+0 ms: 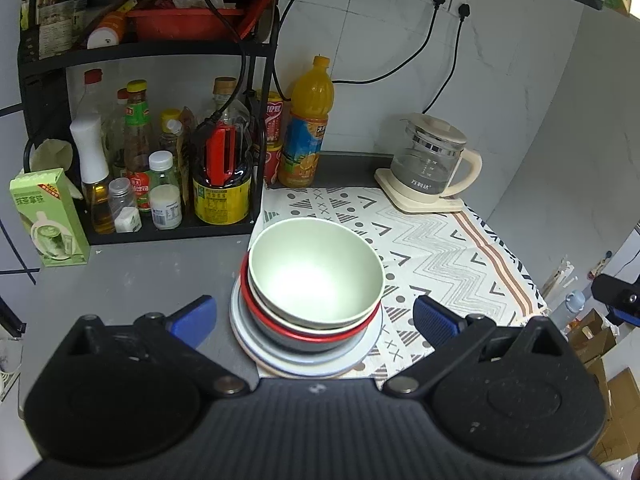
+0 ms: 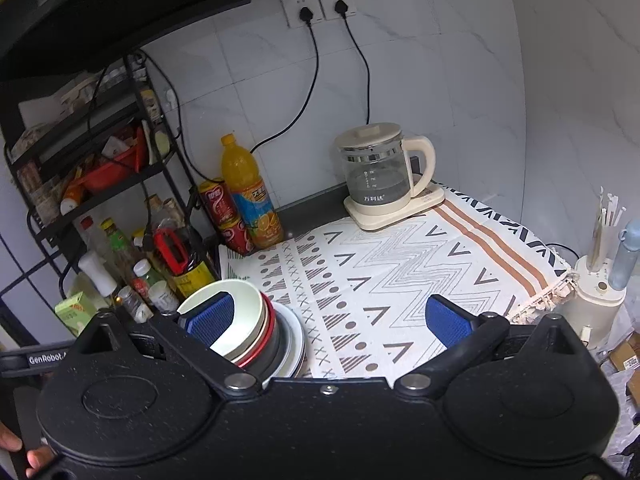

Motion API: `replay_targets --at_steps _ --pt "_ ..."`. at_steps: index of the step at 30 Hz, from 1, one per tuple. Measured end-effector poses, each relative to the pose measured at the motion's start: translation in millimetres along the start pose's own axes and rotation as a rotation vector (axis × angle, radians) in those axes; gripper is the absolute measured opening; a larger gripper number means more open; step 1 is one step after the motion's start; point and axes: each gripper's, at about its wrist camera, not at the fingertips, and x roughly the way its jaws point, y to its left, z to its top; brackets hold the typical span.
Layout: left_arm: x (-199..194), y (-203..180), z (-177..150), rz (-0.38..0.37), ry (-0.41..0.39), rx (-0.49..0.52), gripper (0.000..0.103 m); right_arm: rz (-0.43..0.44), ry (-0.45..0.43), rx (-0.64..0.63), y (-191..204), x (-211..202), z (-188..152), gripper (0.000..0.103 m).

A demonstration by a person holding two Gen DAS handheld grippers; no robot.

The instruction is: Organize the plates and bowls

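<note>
One stack [image 1: 308,312] holds all visible dishes: green bowl [image 1: 316,268] on top, plates beneath. Left gripper [image 1: 314,316] and right gripper [image 2: 332,320] both spread, empty. Stacking looks largely done.

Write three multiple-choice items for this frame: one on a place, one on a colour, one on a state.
1. Where does the stack of dishes stand?
A. beside the condiment rack
B. on the kettle base
C. inside the rack

2. What colour is the top bowl?
A. red
B. pale green
C. black

3. How is the left gripper set?
A. shut on a plate
B. open, empty
C. shut on the bowl

Answers: 1 A, the stack sits right of the rack on the counter; 2 B, its inside is pale green; 3 B, its fingers are spread wide with nothing held.
</note>
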Motion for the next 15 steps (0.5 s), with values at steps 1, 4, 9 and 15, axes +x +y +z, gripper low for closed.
replay_targets --at_steps 1,4,9,15 --pt "-3 1 -1 -0.001 -0.001 0.004 0.103 0.003 0.004 -0.005 2 -2 -1 0.103" --pt "-8 3 -5 0.004 0.005 0.018 0.103 0.004 -0.005 -0.023 6 -10 -7 0.103" --pt "-17 10 -11 0.016 0.006 0.036 0.103 -0.034 -0.015 -0.054 12 -20 -18 0.103" --pt "-25 15 -20 0.027 -0.005 0.070 0.103 -0.050 0.000 -0.041 12 -23 -27 0.103"
